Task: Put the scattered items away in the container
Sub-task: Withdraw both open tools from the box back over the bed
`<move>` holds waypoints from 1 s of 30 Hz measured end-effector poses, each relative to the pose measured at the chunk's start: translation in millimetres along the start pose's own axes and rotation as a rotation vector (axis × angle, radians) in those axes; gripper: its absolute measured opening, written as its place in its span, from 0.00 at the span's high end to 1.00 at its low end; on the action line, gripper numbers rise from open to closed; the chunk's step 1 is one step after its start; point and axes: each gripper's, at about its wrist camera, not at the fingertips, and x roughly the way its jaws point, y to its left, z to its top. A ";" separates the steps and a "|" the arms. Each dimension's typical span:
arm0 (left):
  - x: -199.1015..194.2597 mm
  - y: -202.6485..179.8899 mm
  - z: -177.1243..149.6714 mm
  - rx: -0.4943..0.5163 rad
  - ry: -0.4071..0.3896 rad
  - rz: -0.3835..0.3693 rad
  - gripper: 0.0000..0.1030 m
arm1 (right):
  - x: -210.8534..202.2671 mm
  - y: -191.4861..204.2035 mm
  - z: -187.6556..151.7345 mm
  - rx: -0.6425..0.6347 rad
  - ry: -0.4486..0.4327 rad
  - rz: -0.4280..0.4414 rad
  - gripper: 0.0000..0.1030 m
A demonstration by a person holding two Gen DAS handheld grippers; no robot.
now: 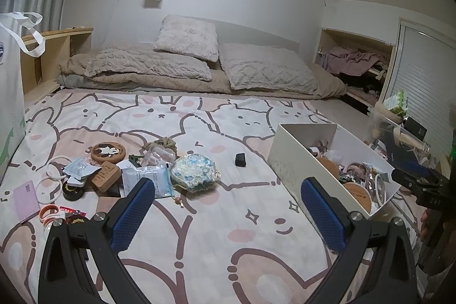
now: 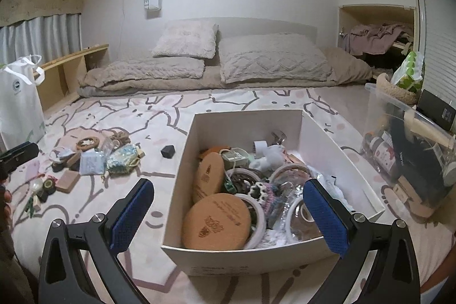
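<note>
Inside the white box (image 2: 327, 138) lie two cork coasters (image 2: 216, 221); both tongs (image 1: 228, 201) (image 2: 228, 201) released.

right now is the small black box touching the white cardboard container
Apart. The left wrist view shows the small black box alone on the bedsheet, with bare patterned fabric between it and the white cardboard container.

Bare bedspread (image 1: 199, 241) lies open between the scattered pile (image 1: 119, 173) and the white box (image 1: 296, 161), broken only by a small black object (image 1: 240, 160). The box's open top is unobstructed, though a clear plastic bin (image 2: 410, 150) stands near its right side.
</note>
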 end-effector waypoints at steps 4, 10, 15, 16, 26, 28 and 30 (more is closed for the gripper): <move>-5.7 3.3 3.4 -0.007 -0.014 0.002 0.00 | -3.4 10.4 5.3 -0.003 -0.006 0.018 0.00; -17.5 10.8 9.8 -0.021 -0.043 0.009 0.00 | -7.7 33.8 17.3 -0.026 -0.024 0.048 0.00; -26.4 20.9 17.1 -0.044 -0.069 0.018 0.00 | -10.4 58.2 30.6 -0.030 -0.049 0.095 0.00; -28.2 23.2 18.5 -0.049 -0.073 0.020 0.00 | -11.0 63.2 33.0 -0.032 -0.054 0.104 0.00; -46.4 51.5 28.4 -0.093 -0.119 0.066 0.00 | -13.3 110.1 53.2 -0.052 -0.085 0.195 0.00; -49.7 57.3 29.6 -0.105 -0.127 0.075 0.00 | -10.8 116.3 54.8 -0.052 -0.081 0.208 0.00; -52.3 63.9 30.1 -0.116 -0.134 0.082 0.00 | -8.7 124.2 56.4 -0.056 -0.078 0.222 0.00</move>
